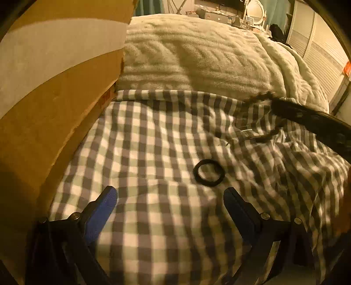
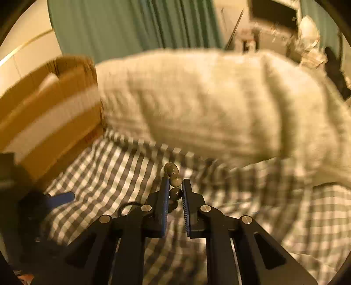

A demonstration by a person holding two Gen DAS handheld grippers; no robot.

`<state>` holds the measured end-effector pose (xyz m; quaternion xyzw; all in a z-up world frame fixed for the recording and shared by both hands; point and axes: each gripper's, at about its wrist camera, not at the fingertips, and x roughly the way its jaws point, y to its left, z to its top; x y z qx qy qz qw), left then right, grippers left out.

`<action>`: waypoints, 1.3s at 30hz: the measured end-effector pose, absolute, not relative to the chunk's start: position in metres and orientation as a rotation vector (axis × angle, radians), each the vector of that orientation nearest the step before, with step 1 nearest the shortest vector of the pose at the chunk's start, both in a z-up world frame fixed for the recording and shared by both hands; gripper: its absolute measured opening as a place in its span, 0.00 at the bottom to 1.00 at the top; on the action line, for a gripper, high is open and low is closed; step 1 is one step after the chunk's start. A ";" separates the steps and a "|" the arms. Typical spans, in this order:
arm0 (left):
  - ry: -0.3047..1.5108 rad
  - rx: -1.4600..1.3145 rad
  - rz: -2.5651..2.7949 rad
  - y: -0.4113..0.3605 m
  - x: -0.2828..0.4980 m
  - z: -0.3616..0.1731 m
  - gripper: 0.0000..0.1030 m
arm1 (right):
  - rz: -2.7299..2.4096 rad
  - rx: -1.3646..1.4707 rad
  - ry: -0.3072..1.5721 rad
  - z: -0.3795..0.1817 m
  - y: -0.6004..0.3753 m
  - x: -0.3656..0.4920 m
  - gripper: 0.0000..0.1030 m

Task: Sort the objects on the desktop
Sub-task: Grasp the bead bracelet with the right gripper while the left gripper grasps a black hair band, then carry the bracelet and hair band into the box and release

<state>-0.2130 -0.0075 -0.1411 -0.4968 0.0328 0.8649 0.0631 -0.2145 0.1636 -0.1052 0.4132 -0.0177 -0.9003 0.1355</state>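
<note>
A black hair tie (image 1: 208,172) lies flat on the checked cloth (image 1: 153,142), just ahead of my left gripper (image 1: 170,195), which is open and empty above the cloth. My right gripper (image 2: 175,186) is shut on a string of dark round beads (image 2: 175,180); the beads stick up between its fingers, above the checked cloth (image 2: 114,162). In the left wrist view the right gripper's dark arm (image 1: 316,125) reaches in from the right. The hair tie also shows partly in the right wrist view (image 2: 128,205), behind the left finger.
A cardboard box (image 1: 50,92) with a pale tape band stands at the left; it also shows in the right wrist view (image 2: 50,114). A cream fluffy blanket (image 1: 197,57) lies beyond the cloth. A cluttered dresser with a mirror (image 1: 255,9) stands far back.
</note>
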 end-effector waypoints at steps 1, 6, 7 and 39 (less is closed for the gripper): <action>0.086 -1.496 2.614 -0.004 -0.215 -0.141 0.97 | -2.627 1.180 -0.053 -0.100 0.167 -0.210 0.11; 0.042 -1.537 2.553 0.014 -0.235 -0.155 0.86 | -2.654 1.213 -0.129 -0.106 0.193 -0.202 0.11; 0.105 -1.573 2.553 0.019 -0.239 -0.162 0.80 | -2.644 1.230 -0.150 -0.106 0.193 -0.213 0.11; 0.052 -1.189 2.863 -0.151 -0.176 0.112 0.03 | -2.447 0.801 0.147 0.151 0.023 -0.148 0.11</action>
